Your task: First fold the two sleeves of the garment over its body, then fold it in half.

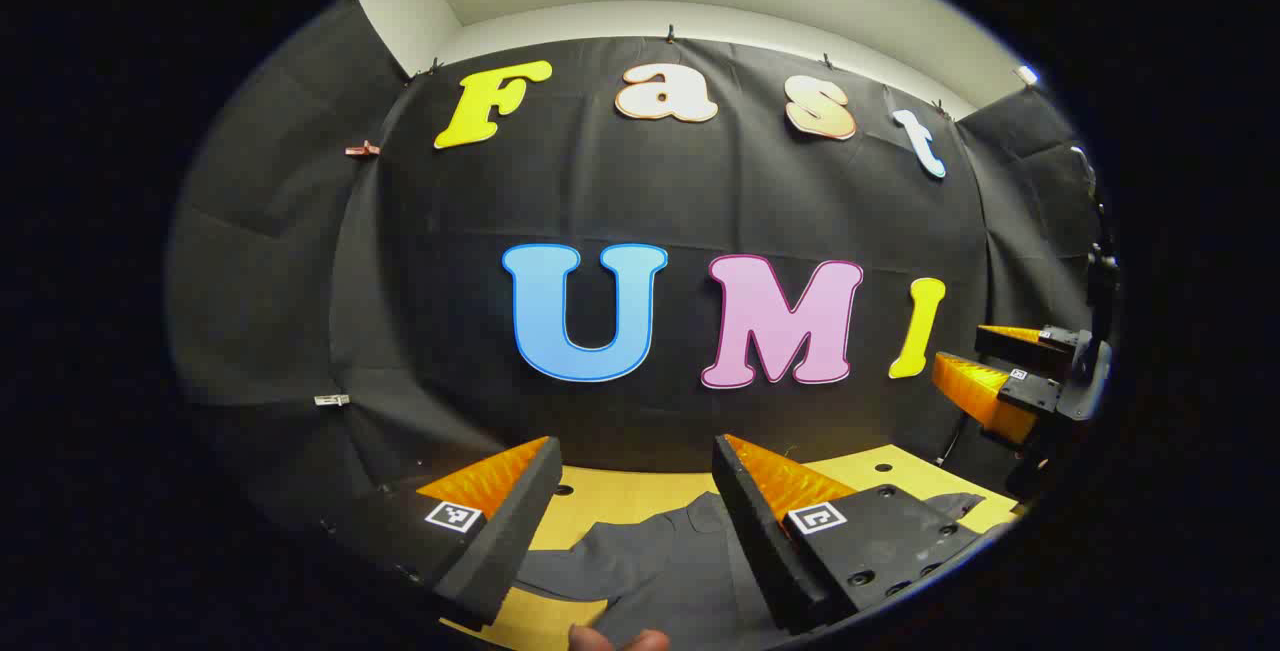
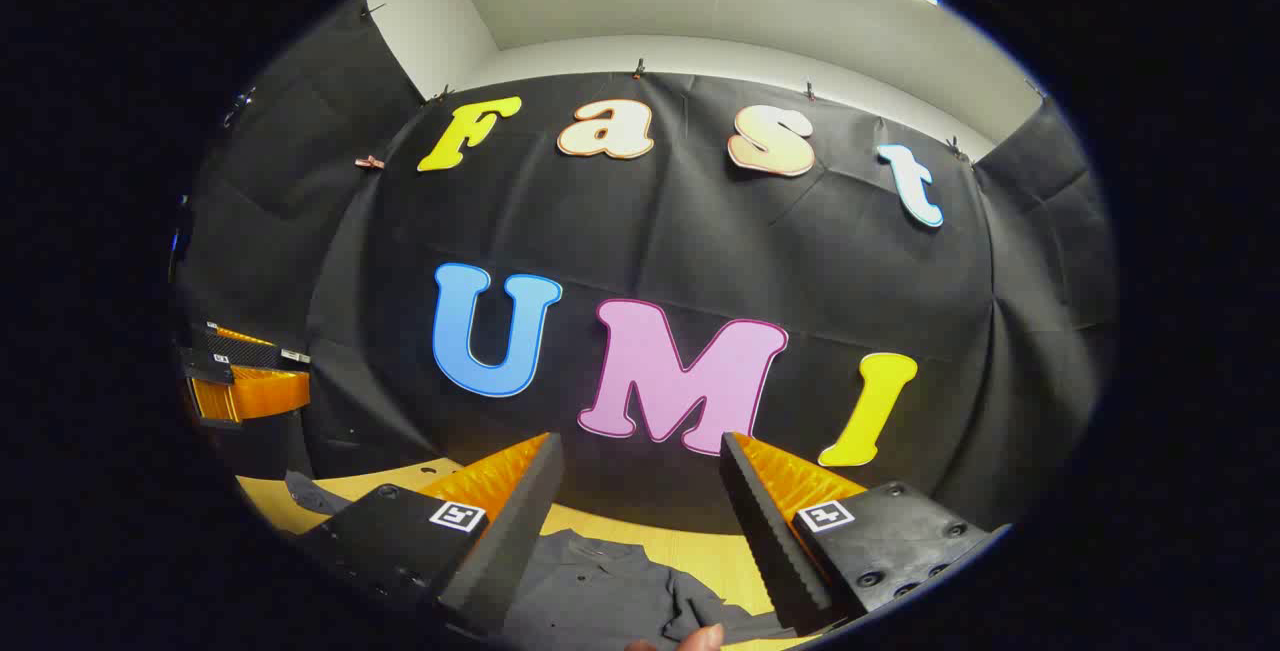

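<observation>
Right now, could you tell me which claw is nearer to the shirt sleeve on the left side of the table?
Left. The left claw hovers open just above that sleeve; the right claw hovers open farther right, over the other side of the shirt.

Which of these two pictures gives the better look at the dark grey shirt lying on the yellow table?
The left gripper view: the dark grey shirt spreads wider between the open fingers, one sleeve reaching right. The right gripper view shows its collar area and a crumpled sleeve.

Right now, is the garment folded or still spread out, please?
Spread, apparently: the grey garment lies flat on the table, one sleeve stretched outward.
</observation>
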A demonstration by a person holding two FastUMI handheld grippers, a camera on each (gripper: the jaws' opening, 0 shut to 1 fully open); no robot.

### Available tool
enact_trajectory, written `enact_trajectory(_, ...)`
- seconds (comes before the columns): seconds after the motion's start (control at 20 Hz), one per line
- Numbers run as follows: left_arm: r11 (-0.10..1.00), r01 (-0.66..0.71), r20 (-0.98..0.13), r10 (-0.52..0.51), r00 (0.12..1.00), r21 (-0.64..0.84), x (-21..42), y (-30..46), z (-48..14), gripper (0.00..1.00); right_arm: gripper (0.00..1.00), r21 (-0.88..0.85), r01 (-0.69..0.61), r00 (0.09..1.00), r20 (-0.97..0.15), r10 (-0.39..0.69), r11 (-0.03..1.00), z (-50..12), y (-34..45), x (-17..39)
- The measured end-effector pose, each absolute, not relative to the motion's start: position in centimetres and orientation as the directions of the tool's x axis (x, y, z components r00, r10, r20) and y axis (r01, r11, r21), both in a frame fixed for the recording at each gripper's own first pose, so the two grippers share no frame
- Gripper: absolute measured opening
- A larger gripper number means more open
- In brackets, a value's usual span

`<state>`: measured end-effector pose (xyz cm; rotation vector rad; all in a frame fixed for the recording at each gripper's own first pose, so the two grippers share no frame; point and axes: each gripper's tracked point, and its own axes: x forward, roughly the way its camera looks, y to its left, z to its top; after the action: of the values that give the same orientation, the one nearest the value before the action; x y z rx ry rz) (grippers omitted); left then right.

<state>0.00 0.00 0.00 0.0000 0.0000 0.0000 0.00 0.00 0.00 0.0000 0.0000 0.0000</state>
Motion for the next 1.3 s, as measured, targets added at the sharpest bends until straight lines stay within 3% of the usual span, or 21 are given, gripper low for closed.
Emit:
enact_trajectory(0.45, 1.000, -0.001, 0.003, 0.001, 1.000, -0.024, 0.1, 0.5, -0.2, 0.95, 0.97, -0.002, 0.042, 0.999, 0.011, -0.042, 0.999, 0.6, -0.8, -0.9)
enact_trajectory(0.9, 0.999, 0.046, 0.044, -0.046, 0.998, 0.016, 1.6, -1.4, 0.8, 0.96, 0.96, 0.003, 0.164, 0.986, 0.014, -0.164, 0.987, 1.1, -5.6, -0.9)
enact_trajectory(1.3, 0.999, 0.037, 0.013, -0.037, 0.999, -0.007, 3.0, -7.0, -0.1, 0.95, 0.97, -0.077, 0.282, 0.921, -0.258, -0.292, 0.956, -12.0, -20.6, -2.7)
